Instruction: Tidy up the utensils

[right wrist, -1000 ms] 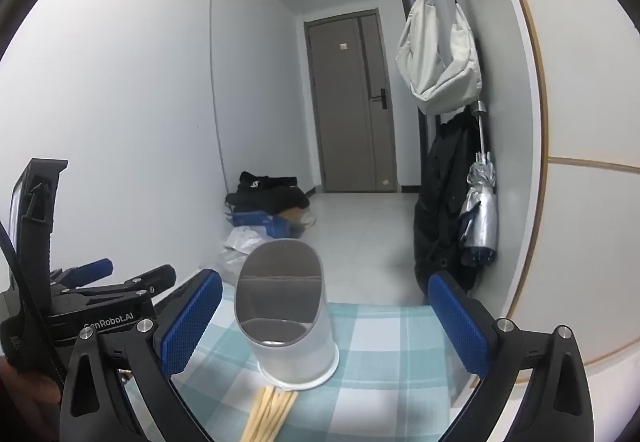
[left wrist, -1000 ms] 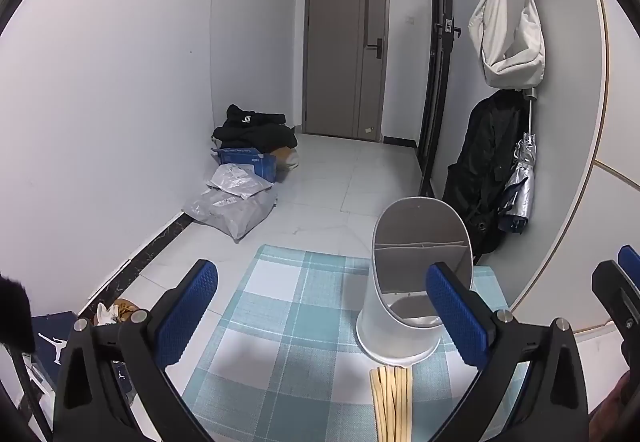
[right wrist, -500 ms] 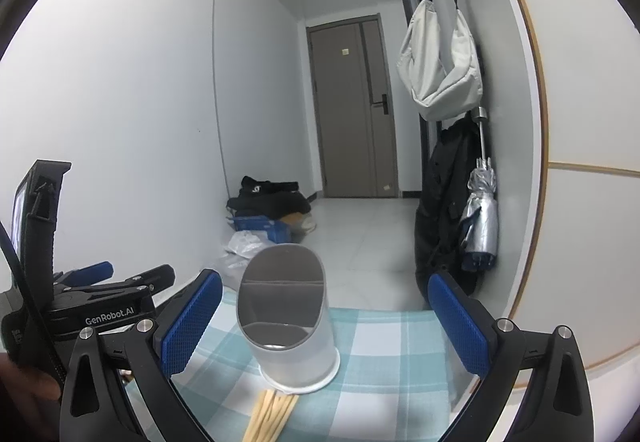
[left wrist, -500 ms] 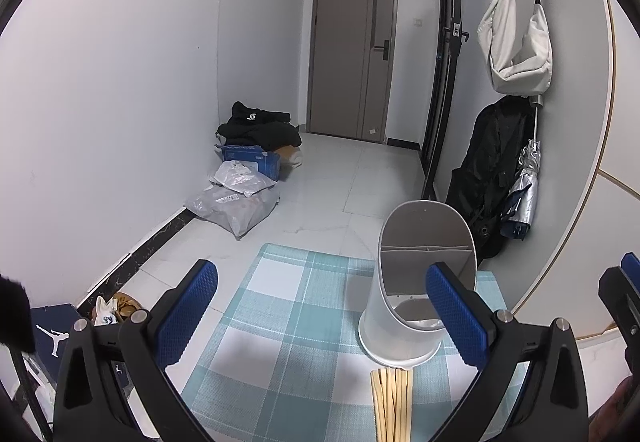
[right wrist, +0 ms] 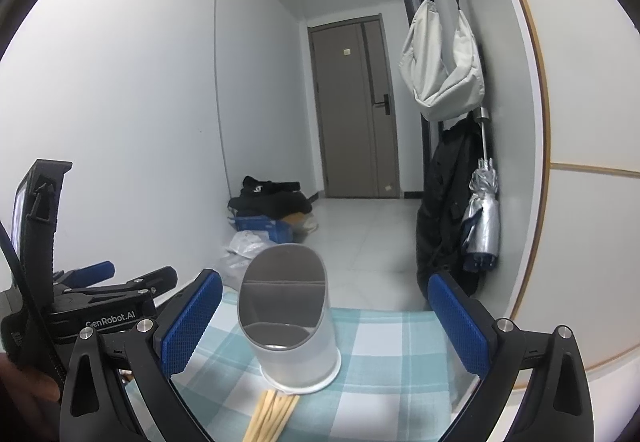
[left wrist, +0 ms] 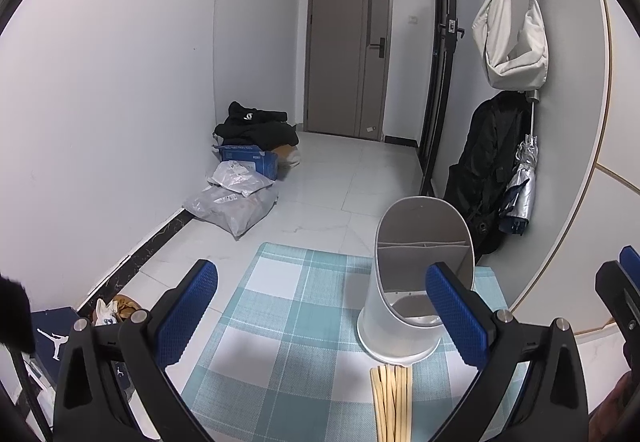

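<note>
Left wrist view: left claw (left wrist: pixel 322 316) spread wide and holding nothing, over checked cloth (left wrist: pixel 288 306) with white utensil holder (left wrist: pixel 404 318) upright, chopsticks (left wrist: pixel 391 398) bunched at its base; right wrist view: right claw (right wrist: pixel 326 322) also wide open, empty, same holder (right wrist: pixel 296 338) standing between the fingers.

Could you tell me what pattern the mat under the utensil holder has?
Light blue and white checks on the mat, clearest in the left wrist view.
</note>
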Demonstrator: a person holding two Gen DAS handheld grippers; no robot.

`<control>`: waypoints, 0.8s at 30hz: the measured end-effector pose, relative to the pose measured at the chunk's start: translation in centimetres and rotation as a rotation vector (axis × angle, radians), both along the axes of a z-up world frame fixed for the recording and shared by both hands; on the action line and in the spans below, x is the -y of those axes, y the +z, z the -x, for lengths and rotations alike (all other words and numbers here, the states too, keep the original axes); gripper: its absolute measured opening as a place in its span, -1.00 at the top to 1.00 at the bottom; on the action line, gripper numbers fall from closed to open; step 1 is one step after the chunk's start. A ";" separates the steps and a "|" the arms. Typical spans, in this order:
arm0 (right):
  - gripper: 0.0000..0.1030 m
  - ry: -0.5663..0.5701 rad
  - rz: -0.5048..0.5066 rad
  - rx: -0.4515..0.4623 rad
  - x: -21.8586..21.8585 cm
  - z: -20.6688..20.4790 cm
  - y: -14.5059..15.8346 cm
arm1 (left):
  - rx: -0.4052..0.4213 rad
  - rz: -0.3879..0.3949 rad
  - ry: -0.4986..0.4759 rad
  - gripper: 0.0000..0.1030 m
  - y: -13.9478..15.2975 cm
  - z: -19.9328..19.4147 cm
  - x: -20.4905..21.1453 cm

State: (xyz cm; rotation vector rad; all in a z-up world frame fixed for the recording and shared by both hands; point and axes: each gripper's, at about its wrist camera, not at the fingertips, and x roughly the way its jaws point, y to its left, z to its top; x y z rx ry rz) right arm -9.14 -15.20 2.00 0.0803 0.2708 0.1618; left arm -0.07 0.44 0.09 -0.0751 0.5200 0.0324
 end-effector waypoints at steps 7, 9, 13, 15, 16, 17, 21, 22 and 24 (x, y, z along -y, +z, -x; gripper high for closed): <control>-1.00 -0.006 -0.006 0.001 0.1 0.0 -0.1 | 0.002 0.005 0.000 -0.98 0.0 0.0 0.0; -1.00 -0.004 -0.006 0.001 0.0 0.0 -0.2 | -0.005 0.009 -0.002 -0.98 -0.1 0.0 0.0; -1.00 -0.001 -0.005 0.001 0.0 0.0 -0.3 | 0.002 0.010 -0.008 -0.98 0.0 0.1 0.1; -1.00 0.002 -0.006 0.000 -0.1 0.0 -0.3 | 0.003 0.011 -0.009 -0.98 0.0 0.2 0.1; -1.00 0.008 -0.009 0.000 0.0 0.0 -0.3 | 0.004 0.013 -0.009 -0.98 0.0 0.2 0.1; -1.00 0.009 -0.008 0.001 0.0 0.0 -0.2 | 0.002 0.011 -0.008 -0.98 0.0 0.2 0.1; -1.00 0.017 -0.001 0.009 -0.1 0.1 -0.2 | -0.003 0.013 -0.012 -0.98 0.0 0.2 0.1; -1.00 0.017 0.000 0.010 -0.1 0.2 -0.2 | -0.002 0.010 -0.012 -0.98 0.0 0.2 0.1; -1.00 0.014 0.001 0.010 0.0 0.1 -0.3 | 0.001 0.006 -0.012 -0.98 0.1 0.2 0.2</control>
